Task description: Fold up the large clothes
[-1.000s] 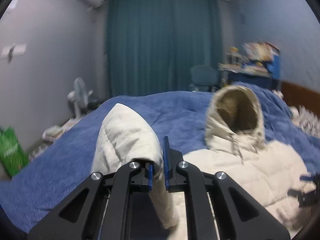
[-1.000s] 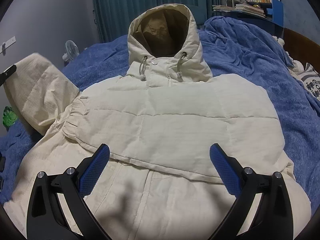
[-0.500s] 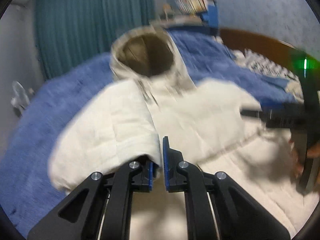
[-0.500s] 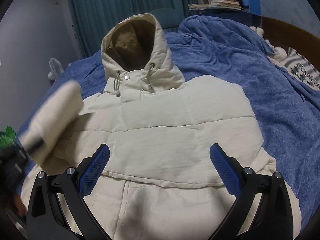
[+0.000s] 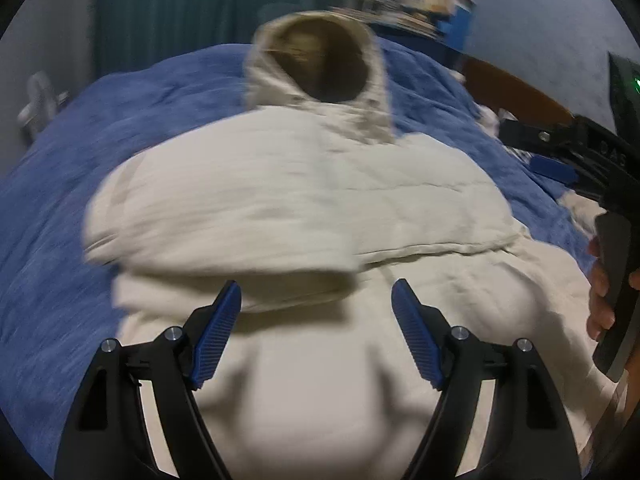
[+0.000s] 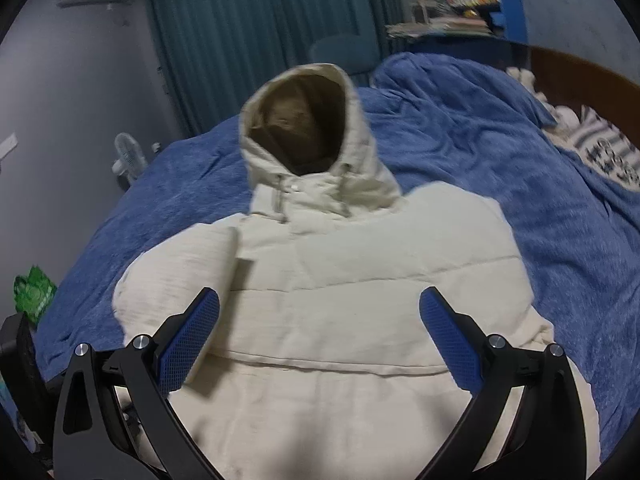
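Across the jacket point(image 5: 400, 208) chest lies the sleeve point(image 5: 224, 216); left gripper point(image 5: 316, 320) jaws opening, empty, right gripper point(image 6: 320, 332) gapes empty. Puffy padding could spring that sleeve back open.

Each view is taken from behind a hand-held gripper and is aimed forward and downward along its two fingers. The left wrist view is framed by the left gripper point(image 5: 316, 300), close above the cream hooded jacket point(image 5: 304, 208), with the hood point(image 5: 320, 64) ahead and the right gripper point(image 5: 560, 156) seen at its right edge. The right wrist view is framed by the right gripper point(image 6: 320, 320), slightly farther back over the same jacket point(image 6: 360, 280). The jacket, hood point(image 6: 304, 128), blue bedcover point(image 6: 520, 160) and teal curtain point(image 6: 248, 32) are shared by both views.
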Motion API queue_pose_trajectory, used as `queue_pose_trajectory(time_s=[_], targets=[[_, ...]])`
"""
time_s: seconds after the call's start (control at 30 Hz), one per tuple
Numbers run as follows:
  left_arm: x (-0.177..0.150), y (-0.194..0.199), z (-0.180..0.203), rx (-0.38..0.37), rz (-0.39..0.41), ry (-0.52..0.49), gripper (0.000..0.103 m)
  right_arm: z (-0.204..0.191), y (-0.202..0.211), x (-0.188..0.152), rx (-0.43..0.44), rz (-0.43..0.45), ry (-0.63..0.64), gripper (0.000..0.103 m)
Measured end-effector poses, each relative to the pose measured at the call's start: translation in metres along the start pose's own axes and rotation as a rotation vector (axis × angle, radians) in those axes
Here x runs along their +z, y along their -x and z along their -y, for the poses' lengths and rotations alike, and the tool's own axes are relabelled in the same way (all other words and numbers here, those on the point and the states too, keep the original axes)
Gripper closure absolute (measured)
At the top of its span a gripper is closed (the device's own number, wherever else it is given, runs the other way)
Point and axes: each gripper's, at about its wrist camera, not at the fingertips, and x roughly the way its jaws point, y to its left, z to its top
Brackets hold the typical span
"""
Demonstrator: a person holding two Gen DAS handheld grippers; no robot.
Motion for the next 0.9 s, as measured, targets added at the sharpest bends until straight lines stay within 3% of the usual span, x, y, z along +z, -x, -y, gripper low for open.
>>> queue_pose_trajectory(time_s=[0.2,0.4,0.57,0.7,0.77,0.8,0.87,0.9], targets=[[-0.023,0.033,-0.099,0.135,-0.031,0.313,0.029,-0.082,-0.009,-0.014,0.071,-0.021,0.194,0.006],[-0.016,0.041,-0.158,0.355,-0.030,0.340,0.029,-0.165,-0.039,-0.054,0.141,-0.101,0.425,0.006],[-0.013,0.040,-0.175,0.321,-0.029,0.396,0.029,-0.230,-0.078,-0.069,0.017,-0.079,0.663,0.007],[-0.007,0.041,-0.176,0.296,0.005,0.419,0.029,-0.246,-0.109,-0.070,-0.032,-0.112,0.718,0.009],[-0.007,0.043,-0.178,0.288,0.011,0.425,0.029,-0.249,-0.120,-0.074,-0.100,-0.111,0.772,0.029],[-0.007,0.043,-0.178,0.281,0.016,0.428,0.029,-0.248,-0.120,-0.073,-0.100,-0.107,0.775,0.036],[-0.005,0.043,-0.179,0.264,0.022,0.437,0.029,-0.243,-0.115,-0.068,-0.073,-0.110,0.739,0.068],[-0.005,0.043,-0.178,0.252,0.028,0.443,0.029,-0.238,-0.109,-0.063,-0.074,-0.100,0.719,0.075]])
